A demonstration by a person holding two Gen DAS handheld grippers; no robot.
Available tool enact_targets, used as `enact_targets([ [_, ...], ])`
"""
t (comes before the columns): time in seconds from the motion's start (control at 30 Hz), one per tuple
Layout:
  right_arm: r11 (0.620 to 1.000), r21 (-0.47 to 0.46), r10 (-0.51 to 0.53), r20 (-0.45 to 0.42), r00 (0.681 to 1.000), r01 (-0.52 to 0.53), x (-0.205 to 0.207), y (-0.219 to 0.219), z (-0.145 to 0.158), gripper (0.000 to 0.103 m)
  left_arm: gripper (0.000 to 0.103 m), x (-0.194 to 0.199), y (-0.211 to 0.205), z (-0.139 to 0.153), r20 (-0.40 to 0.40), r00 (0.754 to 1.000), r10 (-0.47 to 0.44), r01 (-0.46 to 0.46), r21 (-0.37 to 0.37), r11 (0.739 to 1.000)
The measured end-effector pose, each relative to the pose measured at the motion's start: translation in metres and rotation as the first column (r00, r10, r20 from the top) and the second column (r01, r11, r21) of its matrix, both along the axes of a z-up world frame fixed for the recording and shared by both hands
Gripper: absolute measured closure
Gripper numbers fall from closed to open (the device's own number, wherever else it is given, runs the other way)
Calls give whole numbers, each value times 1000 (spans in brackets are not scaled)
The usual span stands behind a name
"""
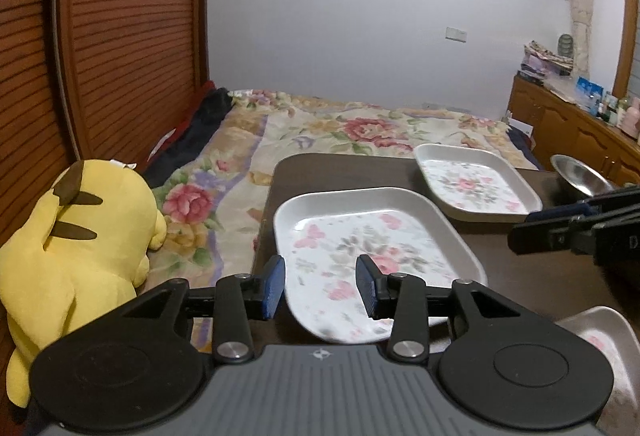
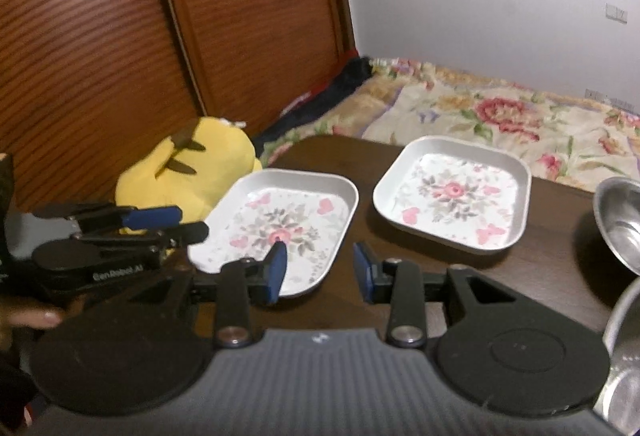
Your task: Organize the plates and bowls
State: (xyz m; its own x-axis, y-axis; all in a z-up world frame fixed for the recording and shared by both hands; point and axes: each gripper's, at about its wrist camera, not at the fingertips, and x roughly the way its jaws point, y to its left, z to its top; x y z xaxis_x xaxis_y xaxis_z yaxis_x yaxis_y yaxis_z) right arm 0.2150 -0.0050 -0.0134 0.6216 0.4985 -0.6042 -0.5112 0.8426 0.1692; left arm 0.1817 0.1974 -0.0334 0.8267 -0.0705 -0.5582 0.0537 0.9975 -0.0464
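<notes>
Your left gripper [image 1: 320,286] hangs over the near end of the nearer floral plate [image 1: 376,248], its blue fingers [image 1: 273,288] parted and nothing pinched between them; your right gripper [image 2: 320,270] is likewise released, empty, above the dark bench [image 2: 540,268] between that plate and the second floral plate [image 2: 452,195] farther back. A steel bowl [image 2: 620,224] sits at the right edge, well apart from both plates. The plates look stiff, light and glossy, likely melamine, so they should slide under a loose pinch. Take one by its raised rim at a short side, fingers straddling the lip, and lift it level before stacking.
</notes>
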Motion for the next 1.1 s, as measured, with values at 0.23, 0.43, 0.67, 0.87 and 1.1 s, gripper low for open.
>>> enact_targets([
  [0.23, 1000, -29, -7, -79, 997, 5, 32, 15, -15, 67, 62, 24, 17, -13, -27, 1000, 10, -11, -39, 999],
  [0.43, 999, -37, -1, -109, 994, -3, 42, 23, -25, 74, 72, 31, 20, -22, -49, 999, -1, -2, -48, 999],
  [0.67, 999, -51, -4, -119, 993, -2, 48, 28, -31, 80, 82, 33, 19, -26, -60, 998, -13, 10, -55, 998],
  [0.87, 999, -46, 4, -131, 991, -10, 51, 29, -36, 91, 87, 32, 21, -27, -68, 998, -13, 9, -59, 998],
  [1.1, 1000, -25, -6, -138, 990, 3, 48, 22, -31, 93, 88, 21, 12, -14, -62, 998, -20, 17, -48, 999],
])
